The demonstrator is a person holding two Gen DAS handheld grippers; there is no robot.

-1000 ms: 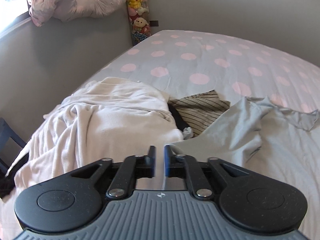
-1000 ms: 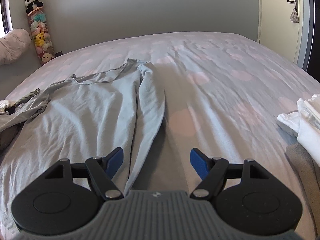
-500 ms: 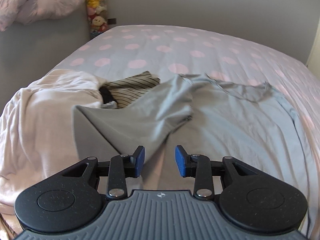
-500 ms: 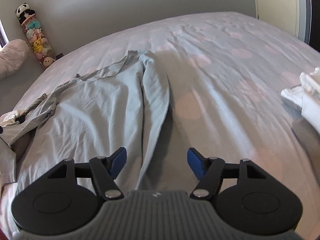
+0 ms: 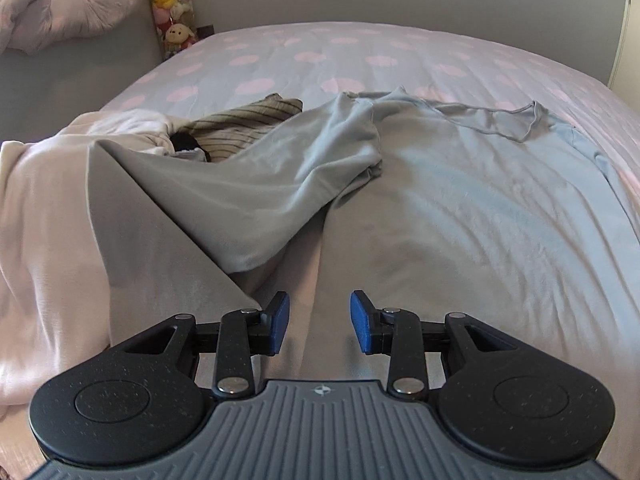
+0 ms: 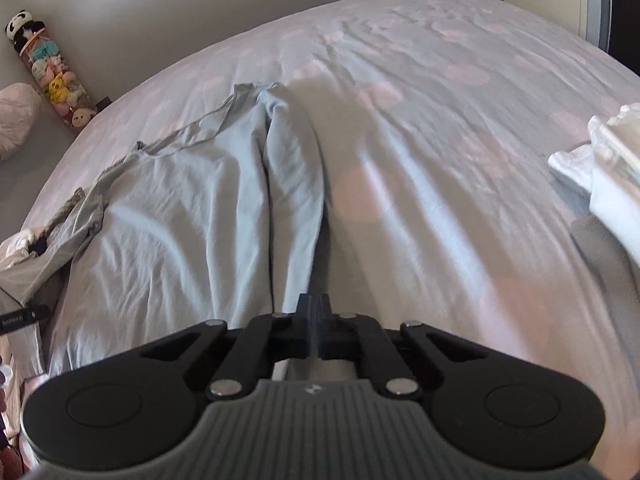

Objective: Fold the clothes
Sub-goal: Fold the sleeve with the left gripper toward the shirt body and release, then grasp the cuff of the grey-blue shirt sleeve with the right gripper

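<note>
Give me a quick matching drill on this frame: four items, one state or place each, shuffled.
Items:
1. left claw
2. right claw
3. light blue shirt
4. striped garment

States:
A. shut at the shirt's near edge
B. tucked between the cream garment and the shirt's sleeve
C. open above the fabric
D. spread on the dotted bedsheet

Pairs: 1-C, 2-A, 3-D, 4-B

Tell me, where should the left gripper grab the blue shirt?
Probably the bottom hem of the blue shirt, straight ahead of the open left gripper. That edge lies flat and nearest on the bed, so low jaws coming from the near side could slide over it.
</note>
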